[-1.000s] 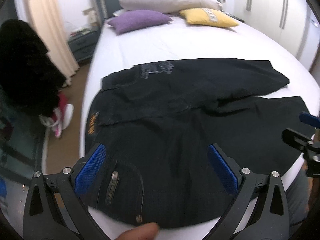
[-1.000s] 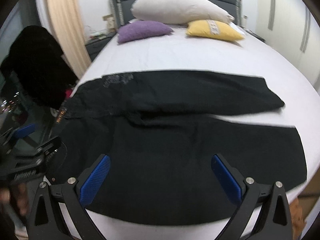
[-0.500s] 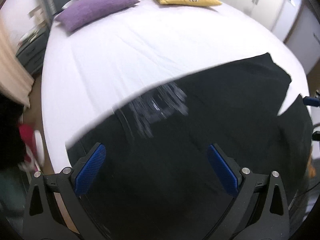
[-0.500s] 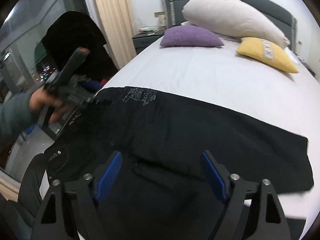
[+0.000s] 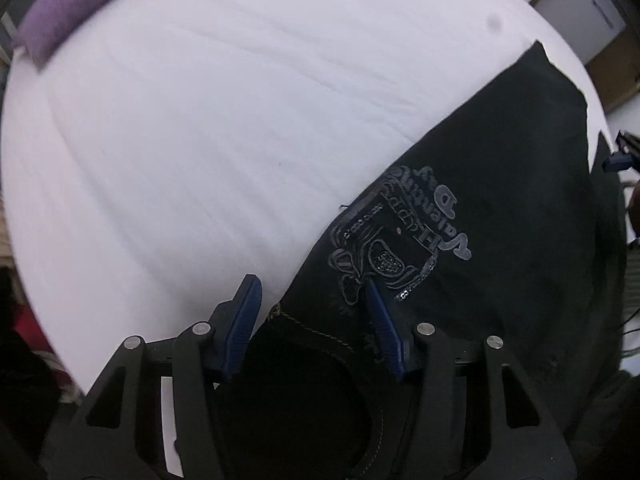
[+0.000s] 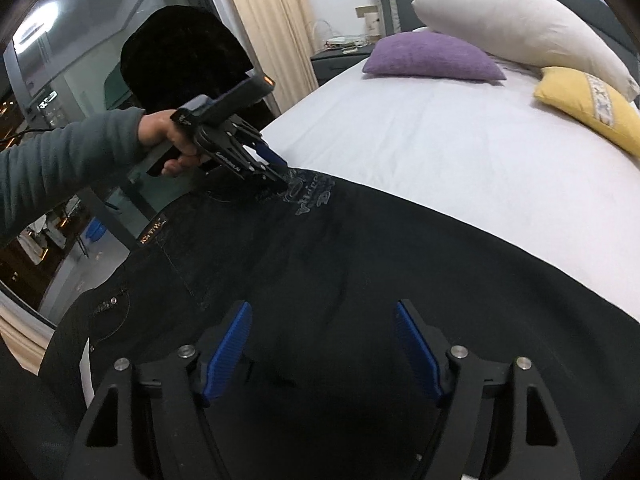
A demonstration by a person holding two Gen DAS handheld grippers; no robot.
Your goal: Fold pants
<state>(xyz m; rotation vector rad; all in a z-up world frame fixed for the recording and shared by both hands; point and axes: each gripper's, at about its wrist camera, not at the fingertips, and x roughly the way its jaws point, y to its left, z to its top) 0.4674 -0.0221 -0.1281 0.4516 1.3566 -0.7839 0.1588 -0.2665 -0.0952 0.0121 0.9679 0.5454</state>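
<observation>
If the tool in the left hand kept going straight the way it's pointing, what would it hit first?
Probably the black pants: the left tool already straddles their far edge by the printed logo. Beyond lies the white bed sheet.

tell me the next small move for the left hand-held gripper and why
Probably close the left hand-held gripper on the pants: its jaws are open astride the far waist edge beside the printed logo, down at the fabric, and the right hand-held gripper hovers open.

A white bed [image 6: 440,152] carries black pants [image 6: 360,264] spread flat across its near side, with purple [image 6: 432,58], white [image 6: 516,20] and yellow [image 6: 588,108] pillows at the headboard.
</observation>
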